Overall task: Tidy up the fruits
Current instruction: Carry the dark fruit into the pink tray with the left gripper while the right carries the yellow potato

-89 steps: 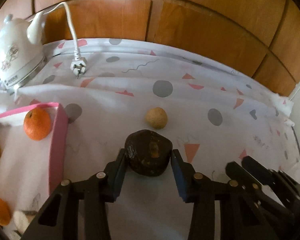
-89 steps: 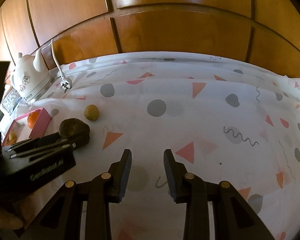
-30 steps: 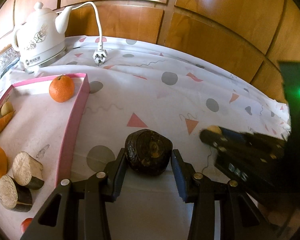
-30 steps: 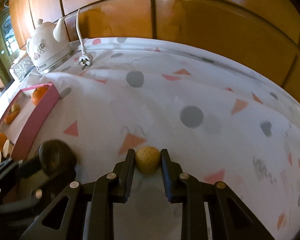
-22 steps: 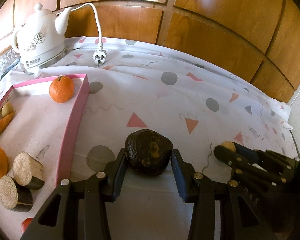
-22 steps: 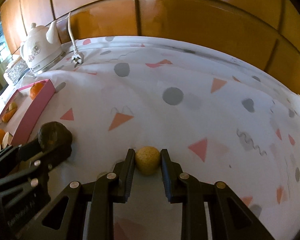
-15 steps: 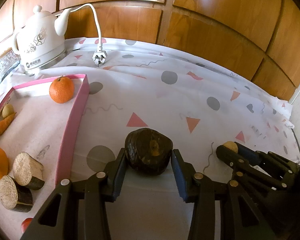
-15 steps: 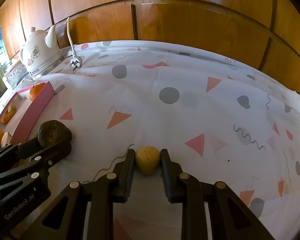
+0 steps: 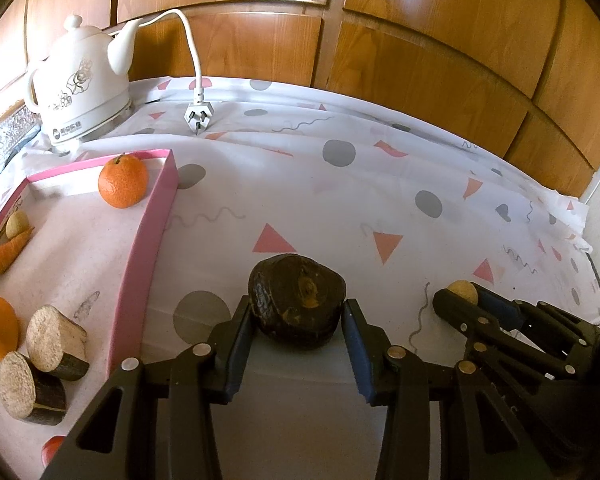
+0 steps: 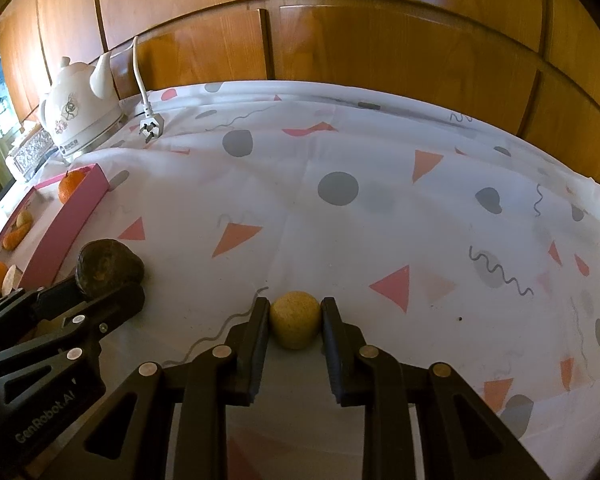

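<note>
My left gripper (image 9: 298, 340) has its jaws clenched on a dark brown, lumpy fruit (image 9: 298, 300), rough-skinned and blunt like a squashed stone, with a paler scar on its face. My right gripper (image 10: 294, 334) is clamped tight on a small tan fruit (image 10: 295, 324), round and matte with a sandy, pitted skin. Both fruits ride above the tabletop (image 9: 340, 208) rather than resting on it, as far as I can judge.

The risks, as I see them: the tan fruit is nearly a ball and the jaws meet it at two narrow spots, so a quick swing or twist could let it roll out. The dark one is wider and uneven; if its bumps sit off-centre on the pads it may pivot and slip as I tilt. My two grippers are near each other, and both loads probably belong in the same box, so crossing paths could knock one fruit loose.

Just left of me is the pink-walled box (image 9: 156, 216), cardboard by the look of it, with a pale floor. In it lie two cut log-like chunks (image 9: 46, 356) with fibrous cream faces and dark bark, a glossy tangerine (image 9: 123, 181), a carrot piece (image 9: 9, 249) and other orange pieces. A low carry could catch its thin wall.

Farther back the thin patterned cloth wrinkles toward a glazed white kettle (image 9: 80, 100), its loose plug (image 9: 198, 118), and polished wooden panels (image 9: 420, 48).
</note>
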`<move>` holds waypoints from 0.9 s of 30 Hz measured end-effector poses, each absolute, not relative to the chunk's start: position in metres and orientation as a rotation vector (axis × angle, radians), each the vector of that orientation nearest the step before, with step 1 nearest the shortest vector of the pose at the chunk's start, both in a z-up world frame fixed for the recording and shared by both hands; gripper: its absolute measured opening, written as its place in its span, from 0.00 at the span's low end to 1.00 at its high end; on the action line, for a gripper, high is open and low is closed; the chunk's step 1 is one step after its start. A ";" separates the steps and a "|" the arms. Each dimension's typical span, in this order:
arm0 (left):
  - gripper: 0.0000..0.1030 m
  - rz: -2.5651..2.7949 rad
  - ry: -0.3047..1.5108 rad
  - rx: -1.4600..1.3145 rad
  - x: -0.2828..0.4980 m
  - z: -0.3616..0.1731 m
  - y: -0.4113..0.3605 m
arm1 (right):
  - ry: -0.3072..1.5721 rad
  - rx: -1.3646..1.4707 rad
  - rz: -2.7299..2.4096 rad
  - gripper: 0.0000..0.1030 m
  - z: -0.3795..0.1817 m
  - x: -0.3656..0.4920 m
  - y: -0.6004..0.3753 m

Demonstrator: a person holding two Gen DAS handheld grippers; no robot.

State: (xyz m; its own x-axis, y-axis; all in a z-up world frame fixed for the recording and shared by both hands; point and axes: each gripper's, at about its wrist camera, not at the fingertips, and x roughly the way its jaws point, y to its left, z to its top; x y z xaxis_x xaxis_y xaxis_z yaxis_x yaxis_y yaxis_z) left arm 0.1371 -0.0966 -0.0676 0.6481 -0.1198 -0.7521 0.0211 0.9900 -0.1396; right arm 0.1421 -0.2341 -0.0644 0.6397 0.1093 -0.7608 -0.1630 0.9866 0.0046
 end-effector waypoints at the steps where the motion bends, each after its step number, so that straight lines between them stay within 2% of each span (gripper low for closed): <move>1: 0.43 -0.080 0.862 -0.121 0.137 -0.068 -0.097 | 0.863 -0.065 0.156 0.25 -0.065 0.142 -0.234; 16: 0.41 -0.085 0.869 -0.117 0.131 -0.059 -0.094 | 0.856 -0.070 0.152 0.25 -0.064 0.142 -0.234; 27: 0.41 -0.121 0.800 -0.113 0.097 -0.019 -0.083 | 0.853 -0.127 0.123 0.25 -0.063 0.142 -0.226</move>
State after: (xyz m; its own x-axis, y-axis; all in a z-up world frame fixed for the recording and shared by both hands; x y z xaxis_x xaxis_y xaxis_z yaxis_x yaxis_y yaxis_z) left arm 0.0974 -0.0828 -0.0191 0.6906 -0.1508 -0.7073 0.0654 0.9870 -0.1466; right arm 0.1421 -0.2256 -0.0631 0.6513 0.0568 -0.7567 -0.1586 0.9854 -0.0625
